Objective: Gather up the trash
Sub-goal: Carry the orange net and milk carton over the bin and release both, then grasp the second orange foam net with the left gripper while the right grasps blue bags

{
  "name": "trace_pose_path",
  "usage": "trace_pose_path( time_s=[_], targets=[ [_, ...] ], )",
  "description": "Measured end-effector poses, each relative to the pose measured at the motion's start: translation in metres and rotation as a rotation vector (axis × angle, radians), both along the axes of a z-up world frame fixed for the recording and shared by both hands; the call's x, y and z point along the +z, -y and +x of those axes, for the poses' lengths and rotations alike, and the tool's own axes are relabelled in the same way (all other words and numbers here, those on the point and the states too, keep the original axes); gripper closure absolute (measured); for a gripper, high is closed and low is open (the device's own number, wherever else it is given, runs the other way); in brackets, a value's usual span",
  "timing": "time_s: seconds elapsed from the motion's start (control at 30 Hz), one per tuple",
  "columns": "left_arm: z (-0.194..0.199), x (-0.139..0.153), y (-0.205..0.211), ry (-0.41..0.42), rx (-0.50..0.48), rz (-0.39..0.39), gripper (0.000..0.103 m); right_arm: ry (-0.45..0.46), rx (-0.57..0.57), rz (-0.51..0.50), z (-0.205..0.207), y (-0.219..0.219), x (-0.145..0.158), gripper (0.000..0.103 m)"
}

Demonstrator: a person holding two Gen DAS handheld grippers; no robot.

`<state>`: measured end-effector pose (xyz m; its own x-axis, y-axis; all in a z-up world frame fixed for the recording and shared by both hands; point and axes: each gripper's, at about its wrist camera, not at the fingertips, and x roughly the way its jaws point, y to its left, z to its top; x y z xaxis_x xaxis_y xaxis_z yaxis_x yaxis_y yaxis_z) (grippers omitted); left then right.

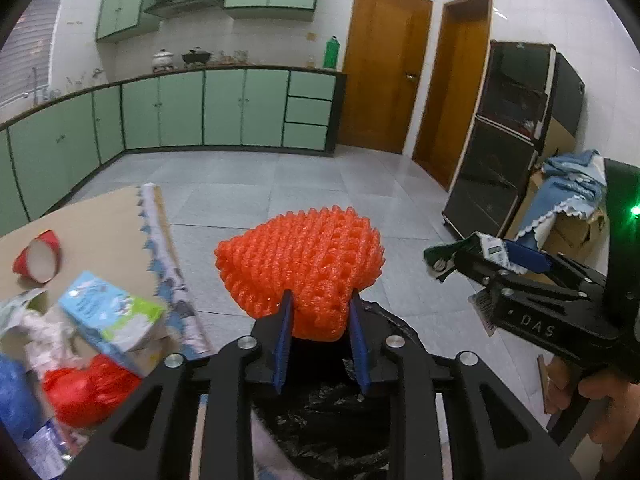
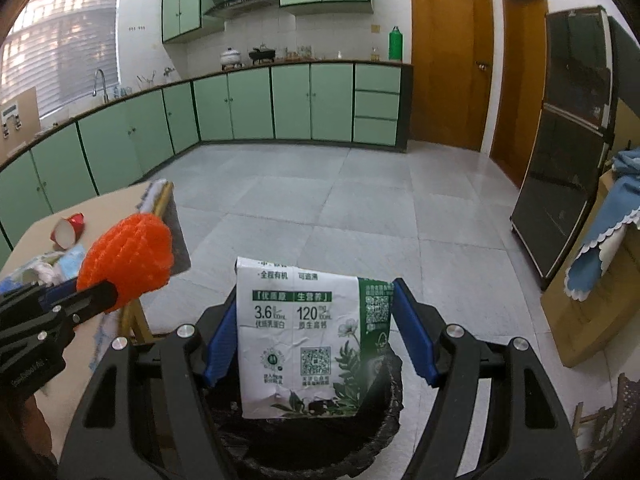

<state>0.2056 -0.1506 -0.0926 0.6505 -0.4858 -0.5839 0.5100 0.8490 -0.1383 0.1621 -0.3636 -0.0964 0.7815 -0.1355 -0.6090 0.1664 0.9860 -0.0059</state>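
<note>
Nearest, below both claws: a bin lined with a black bag (image 2: 384, 436), mouth open, inside dark and contents not discernible.

Left claw (image 1: 320, 340) hovering right over that bin, blue pads pressing on an orange foam fruit net (image 1: 300, 264), jaws set narrow around its lower end, net bulging out above them. In the right wrist view, the same net showing to the left at the tip of the left claw.

Right claw (image 2: 316, 332) gripping a flattened white-and-green milk carton (image 2: 308, 340), jaws standing wide with a pad against each edge, carton upright, its lower end hanging in the bin's mouth.

Just beside the bin, to the left: a bench (image 1: 100, 224) carrying the rest of the trash, namely a red plastic bag (image 1: 88, 392), a crushed blue-and-green carton (image 1: 112, 316) leaning over it, crumpled white paper (image 1: 44, 332), something blue at the very edge, too blurred to tell. Further back on the bench, a red paper cup (image 1: 36, 260) lying on its side, white inside facing the camera, nothing visible in it.

Beyond, grey tiled floor (image 2: 320, 200), then green cabinets (image 2: 252, 104) along the far wall with pots and a green bottle (image 2: 395, 43) on top.
</note>
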Motion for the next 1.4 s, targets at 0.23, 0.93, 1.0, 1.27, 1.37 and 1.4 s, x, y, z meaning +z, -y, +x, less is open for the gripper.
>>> trace_pose_path(
  time_s=[0.23,0.93,1.0,1.27,1.37,1.4],
  targets=[
    [0.006,-0.001,0.01,0.0,-0.008,0.002,0.056,-0.026,0.003,0.033,0.0,0.01,-0.015,0.025],
    [-0.063,0.042,-0.196,0.148,0.475,0.059,0.022,0.116,0.186,0.119,-0.025,-0.113,0.031,0.005],
    [-0.072,0.037,-0.223,0.143,0.542,0.095,0.022,0.116,0.236,0.139,-0.023,-0.14,0.032,0.005],
    [-0.079,0.003,-0.308,0.063,0.729,0.171,0.022,0.101,0.419,0.167,-0.011,-0.246,0.024,0.005],
    [-0.084,-0.008,-0.326,0.039,0.756,0.174,0.022,0.08,0.467,0.153,-0.005,-0.279,0.018,0.006],
    [-0.085,-0.01,-0.331,0.036,0.763,0.17,0.022,0.076,0.479,0.147,-0.004,-0.289,0.016,0.006]
  ],
)
